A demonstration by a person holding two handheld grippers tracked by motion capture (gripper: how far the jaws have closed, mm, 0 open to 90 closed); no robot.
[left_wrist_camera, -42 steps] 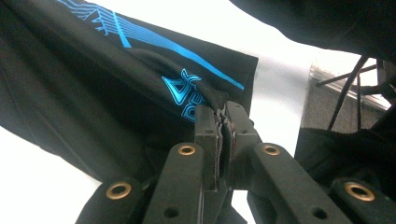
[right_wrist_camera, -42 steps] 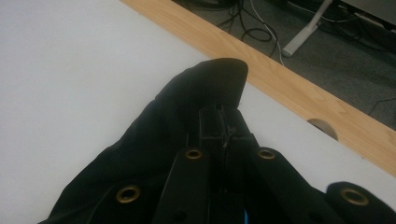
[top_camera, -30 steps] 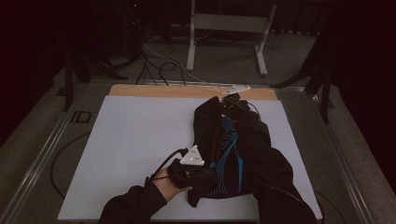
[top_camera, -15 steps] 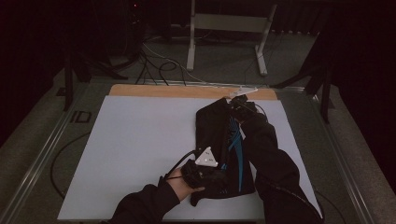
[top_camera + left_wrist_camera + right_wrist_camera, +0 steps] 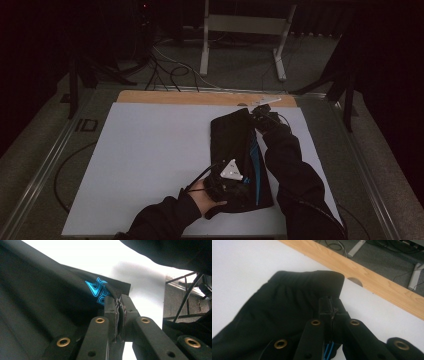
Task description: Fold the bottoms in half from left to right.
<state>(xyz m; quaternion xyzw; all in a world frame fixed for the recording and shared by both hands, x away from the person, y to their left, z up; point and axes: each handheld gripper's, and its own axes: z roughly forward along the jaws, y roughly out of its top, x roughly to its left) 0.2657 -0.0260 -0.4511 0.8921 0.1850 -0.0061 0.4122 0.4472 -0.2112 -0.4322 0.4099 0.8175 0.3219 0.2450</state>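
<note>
Two grippers clamp a black garment (image 5: pixel 235 150) at opposite ends: the left gripper (image 5: pixel 119 305) pinches the hem near the tabletop's (image 5: pixel 150 150) front edge, the right gripper (image 5: pixel 331 307) the end near its far edge, apparently stretching it flat.

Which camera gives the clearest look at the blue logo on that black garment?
The left gripper view: the blue logo sits close and sharp on the black garment, beside the shut tongs. The high view shows a blue stripe, the right gripper view a blue sliver.
</note>
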